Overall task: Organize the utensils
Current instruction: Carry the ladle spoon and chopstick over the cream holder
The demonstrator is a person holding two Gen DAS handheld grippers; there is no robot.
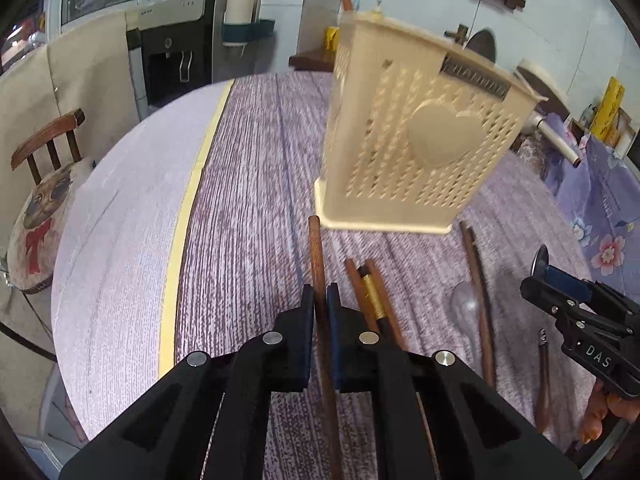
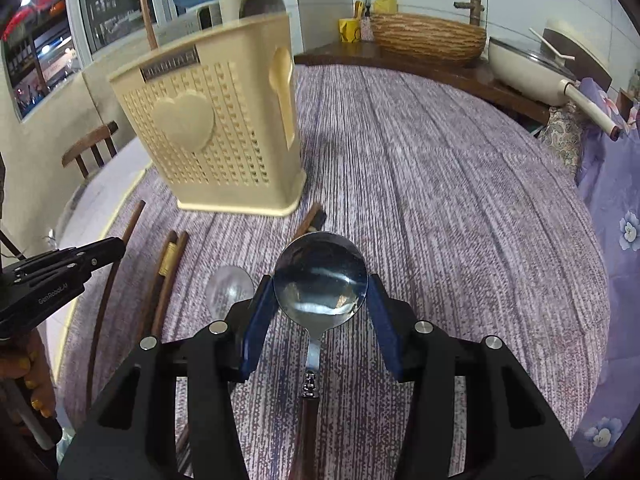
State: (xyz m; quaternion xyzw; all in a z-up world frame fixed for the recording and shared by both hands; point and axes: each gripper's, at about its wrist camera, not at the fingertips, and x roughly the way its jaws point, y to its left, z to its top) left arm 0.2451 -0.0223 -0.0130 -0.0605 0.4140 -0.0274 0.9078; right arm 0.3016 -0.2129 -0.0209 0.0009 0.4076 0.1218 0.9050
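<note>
The left gripper point(image 1: 321, 300) has its jaws pinched on a brown wooden chopstick point(image 1: 318, 256); the right gripper point(image 2: 320, 300) clasps a steel spoon's bowl point(image 2: 320, 280), both near the perforated beige plastic utensil holder point(image 1: 412, 140), probably bound for it.

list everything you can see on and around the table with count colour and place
utensil holder: one, cream, perforated with a heart, standing mid-table
metal spoon: one, silver bowl, brown handle, between the right gripper's pads
chopstick: one, brown, clamped in the left gripper
loose chopsticks: several, brown, one with a gold band, lying before the holder
clear spoon: one, see-through, on the cloth
tablecloth: one, purple
chair: one, brown, left of the table
woven basket: one, tan, back counter
left gripper: black, shut
right gripper: black, around the spoon bowl
</note>
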